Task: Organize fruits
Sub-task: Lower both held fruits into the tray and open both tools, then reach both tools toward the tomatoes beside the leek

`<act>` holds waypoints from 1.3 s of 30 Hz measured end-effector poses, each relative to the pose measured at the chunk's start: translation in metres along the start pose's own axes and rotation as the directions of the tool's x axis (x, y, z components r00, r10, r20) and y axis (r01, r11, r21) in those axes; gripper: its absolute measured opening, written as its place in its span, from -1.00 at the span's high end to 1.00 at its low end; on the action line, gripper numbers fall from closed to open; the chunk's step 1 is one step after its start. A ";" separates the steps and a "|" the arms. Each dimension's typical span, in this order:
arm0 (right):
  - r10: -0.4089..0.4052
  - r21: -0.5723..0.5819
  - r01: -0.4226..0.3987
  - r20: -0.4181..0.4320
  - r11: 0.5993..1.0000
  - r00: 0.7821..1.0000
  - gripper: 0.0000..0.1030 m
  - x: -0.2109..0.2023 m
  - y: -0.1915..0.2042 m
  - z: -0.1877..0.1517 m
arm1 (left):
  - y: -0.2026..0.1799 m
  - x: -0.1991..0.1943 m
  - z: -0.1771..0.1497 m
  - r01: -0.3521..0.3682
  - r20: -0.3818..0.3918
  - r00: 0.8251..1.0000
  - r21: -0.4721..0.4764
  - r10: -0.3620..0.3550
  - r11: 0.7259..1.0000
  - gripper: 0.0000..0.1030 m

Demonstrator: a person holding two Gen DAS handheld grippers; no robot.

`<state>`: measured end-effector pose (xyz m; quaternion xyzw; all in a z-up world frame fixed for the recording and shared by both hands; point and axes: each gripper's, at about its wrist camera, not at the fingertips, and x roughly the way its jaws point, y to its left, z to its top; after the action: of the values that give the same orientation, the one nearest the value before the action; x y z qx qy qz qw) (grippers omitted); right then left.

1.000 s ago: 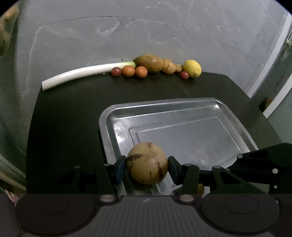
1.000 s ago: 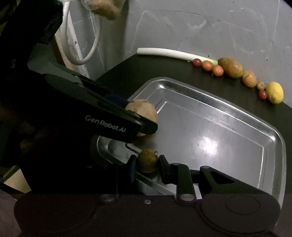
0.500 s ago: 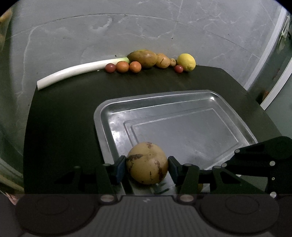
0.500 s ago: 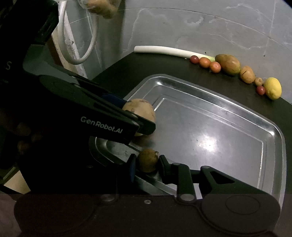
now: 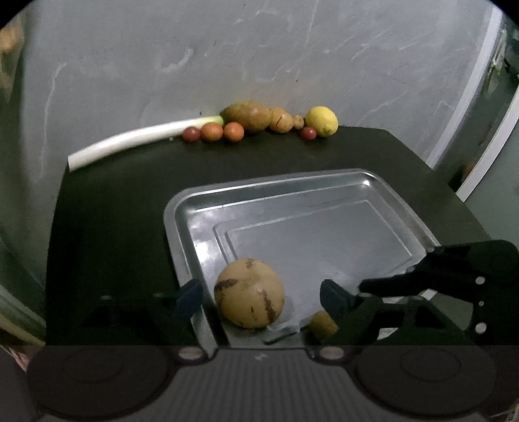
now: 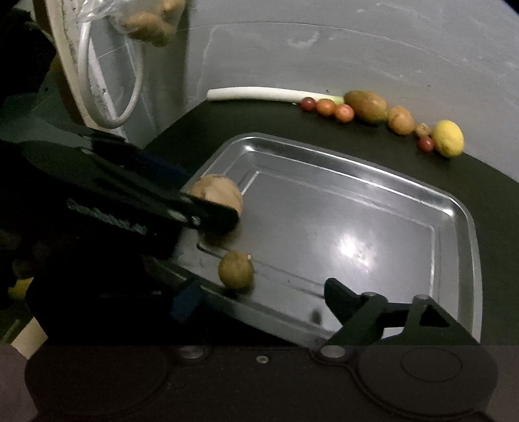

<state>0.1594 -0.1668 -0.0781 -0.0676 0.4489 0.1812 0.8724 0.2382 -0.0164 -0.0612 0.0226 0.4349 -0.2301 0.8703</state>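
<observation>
A large round tan fruit with brown marks lies in the near left corner of the metal tray. My left gripper is open around it, fingers apart from it. A small brown fruit lies in the tray by its near rim; it also shows in the left wrist view. My right gripper is open with the small fruit between its fingers. In the right wrist view the large fruit sits partly behind the left gripper's finger.
Along the back wall lie a white leek, small red and orange fruits, a mango, brown fruits and a lemon. A bag of produce hangs at the upper left of the right wrist view.
Both grippers have opened. The large fruit and the small fruit were let go and now lie in the tray.
</observation>
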 end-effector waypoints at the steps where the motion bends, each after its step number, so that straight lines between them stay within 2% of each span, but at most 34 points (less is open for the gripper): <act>1: -0.008 0.012 0.008 0.001 1.000 1.000 -0.78 -0.002 0.000 -0.002 | -0.001 -0.002 0.000 -0.002 0.002 1.000 0.009 0.001 1.000 -0.63; 4: -0.036 0.039 0.036 0.010 0.999 0.999 -0.89 -0.008 -0.002 -0.006 | -0.002 -0.009 0.001 -0.009 0.013 1.000 0.023 0.009 1.000 -0.70; 8: -0.100 0.081 0.098 0.021 0.992 0.995 -0.92 -0.014 -0.008 -0.004 | -0.002 -0.020 0.003 -0.023 0.040 0.999 0.053 0.021 0.998 -0.90; 11: -0.153 0.129 0.148 0.032 0.981 0.988 -0.97 -0.015 -0.016 -0.003 | -0.001 -0.027 0.005 -0.036 0.050 0.998 0.091 0.032 0.995 -0.95; 17: -0.269 0.201 0.255 0.048 0.946 0.962 -0.98 -0.016 -0.032 -0.001 | 0.006 -0.033 0.007 -0.053 0.059 0.997 0.122 0.046 0.991 -0.98; 21: -0.309 0.221 0.288 0.068 0.932 0.949 -0.98 -0.016 -0.045 0.007 | 0.010 -0.033 0.009 -0.068 0.076 0.995 0.137 0.058 0.988 -0.99; 28: -0.317 0.227 0.292 0.079 0.929 0.945 -0.98 -0.005 -0.062 0.022 | 0.017 -0.027 0.022 -0.093 0.093 0.992 0.122 0.081 0.988 -0.99; 39: -0.280 0.194 0.258 0.094 0.946 0.955 -0.98 0.018 -0.089 0.051 | 0.017 0.008 0.056 -0.156 0.086 0.985 0.049 0.152 0.987 -0.99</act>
<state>0.2415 -0.2305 -0.0670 -0.0382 0.3966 0.0228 0.9169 0.2914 -0.0177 -0.0348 0.0706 0.3891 -0.1748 0.9017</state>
